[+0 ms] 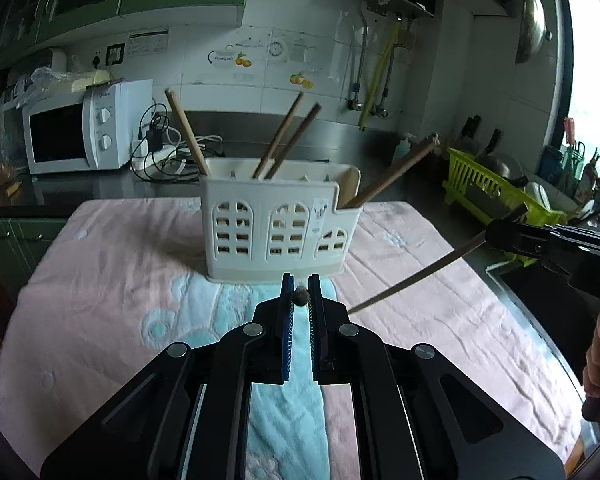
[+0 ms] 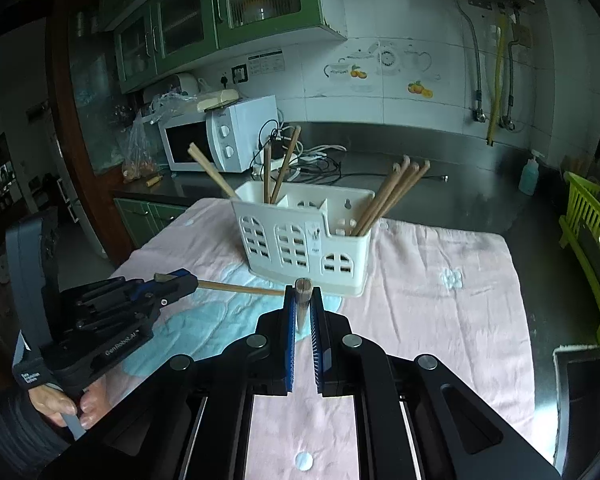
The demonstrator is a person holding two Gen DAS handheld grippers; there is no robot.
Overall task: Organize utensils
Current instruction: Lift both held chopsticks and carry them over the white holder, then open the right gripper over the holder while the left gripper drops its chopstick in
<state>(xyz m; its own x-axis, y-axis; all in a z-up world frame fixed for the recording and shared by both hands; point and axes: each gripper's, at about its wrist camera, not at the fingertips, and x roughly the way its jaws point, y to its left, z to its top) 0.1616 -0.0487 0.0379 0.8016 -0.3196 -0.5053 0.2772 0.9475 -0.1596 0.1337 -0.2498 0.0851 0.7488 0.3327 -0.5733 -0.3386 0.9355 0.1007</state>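
A white plastic utensil holder (image 1: 278, 220) with arched window cut-outs stands upright on a pink and pale-blue towel (image 1: 112, 272) spread over the counter. Several wooden chopsticks (image 2: 392, 196) lean out of its right-hand compartment; three more (image 1: 284, 140) stick up from the left and middle compartments.

The left gripper (image 1: 301, 294) is narrowed onto a chopstick (image 2: 236, 289), which shows end-on between the blue pads in its own view; from the right wrist view the stick runs level across the towel, near the holder's front base. The right gripper (image 2: 303, 294) is likewise pinched on another chopstick (image 1: 414, 278), seen end-on between its pads; from the left wrist view that stick slants down toward the towel, to the right of the holder.

Farther back on the steel counter sit a white microwave (image 1: 80, 132) at the left, a tangle of cables (image 1: 160, 152) beside it, and a lime-green dish rack (image 1: 488, 188) at the right
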